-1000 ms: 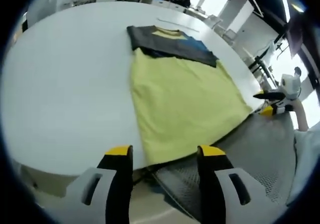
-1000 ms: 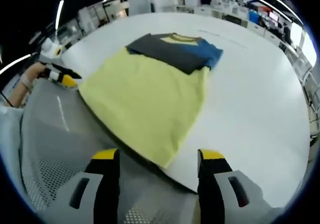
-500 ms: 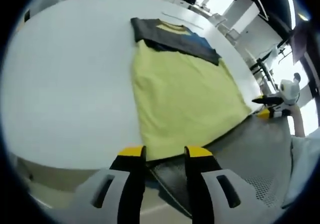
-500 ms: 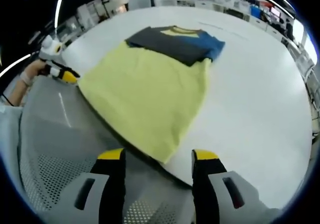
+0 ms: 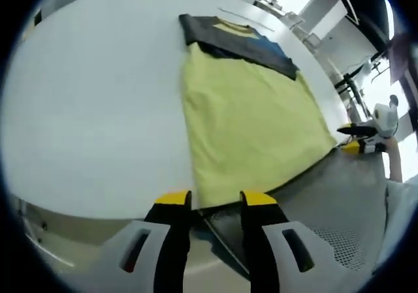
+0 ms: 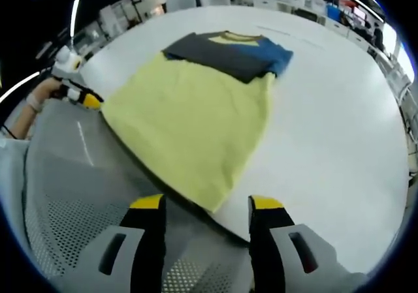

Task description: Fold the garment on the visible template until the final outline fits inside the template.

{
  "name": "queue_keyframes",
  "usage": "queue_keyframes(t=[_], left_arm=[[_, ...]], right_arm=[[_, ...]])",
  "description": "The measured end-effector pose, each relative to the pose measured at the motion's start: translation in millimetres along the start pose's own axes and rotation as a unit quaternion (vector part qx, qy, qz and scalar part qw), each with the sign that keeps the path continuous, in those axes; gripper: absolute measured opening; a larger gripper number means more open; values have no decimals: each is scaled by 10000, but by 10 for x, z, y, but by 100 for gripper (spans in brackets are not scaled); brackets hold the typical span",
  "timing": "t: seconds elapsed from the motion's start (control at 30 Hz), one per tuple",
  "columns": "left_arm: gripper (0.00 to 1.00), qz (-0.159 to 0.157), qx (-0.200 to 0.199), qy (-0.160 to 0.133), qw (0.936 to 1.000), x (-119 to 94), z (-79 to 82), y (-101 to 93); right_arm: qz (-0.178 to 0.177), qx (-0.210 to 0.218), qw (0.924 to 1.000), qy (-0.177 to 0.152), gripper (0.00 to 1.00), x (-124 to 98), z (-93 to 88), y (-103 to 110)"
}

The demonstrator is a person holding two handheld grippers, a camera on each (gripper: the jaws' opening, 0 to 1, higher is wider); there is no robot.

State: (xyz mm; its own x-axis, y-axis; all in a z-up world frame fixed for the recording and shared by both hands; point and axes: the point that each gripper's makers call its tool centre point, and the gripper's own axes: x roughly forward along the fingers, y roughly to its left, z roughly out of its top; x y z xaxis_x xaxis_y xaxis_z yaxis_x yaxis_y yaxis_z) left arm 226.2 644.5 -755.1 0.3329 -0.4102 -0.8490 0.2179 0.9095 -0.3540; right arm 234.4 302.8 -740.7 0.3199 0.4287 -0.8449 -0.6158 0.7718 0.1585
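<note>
The left tool is held with jaws apart at the near hem corner of the yellow fabric garment, and the right tool is likewise parted at the other hem corner. The garment is spread flat on the white round table, its dark grey and blue top part lying farthest away.

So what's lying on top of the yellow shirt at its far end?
The shirt's own dark grey sleeves are folded across its far end, with a blue patch at one side. The yellow collar peeks out beyond them. Whatever lies under the sleeves is covered.
</note>
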Motion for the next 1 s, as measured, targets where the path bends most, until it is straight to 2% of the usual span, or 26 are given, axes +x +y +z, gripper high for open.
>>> queue_keyframes(t=[0.3,0.53,0.73,0.83,1.0], left_arm=[[18,58,95,152,9998,50,-13,-26],[14,73,146,189,9997,58,-17,-16],[13,46,109,160,9998,60,-17,-21],[14,36,109,158,9998,57,-19,-22],[13,41,105,150,9998,57,-16,-10]], right_arm=[[29,80,9999,67,50,19,-34,-21],[-16,45,9995,316,50,58,-111,-41],[19,469,9985,274,45,110,-66,-85],[146,518,9980,335,42,171,-69,-22],[131,563,9972,475,39,215,-117,-15]])
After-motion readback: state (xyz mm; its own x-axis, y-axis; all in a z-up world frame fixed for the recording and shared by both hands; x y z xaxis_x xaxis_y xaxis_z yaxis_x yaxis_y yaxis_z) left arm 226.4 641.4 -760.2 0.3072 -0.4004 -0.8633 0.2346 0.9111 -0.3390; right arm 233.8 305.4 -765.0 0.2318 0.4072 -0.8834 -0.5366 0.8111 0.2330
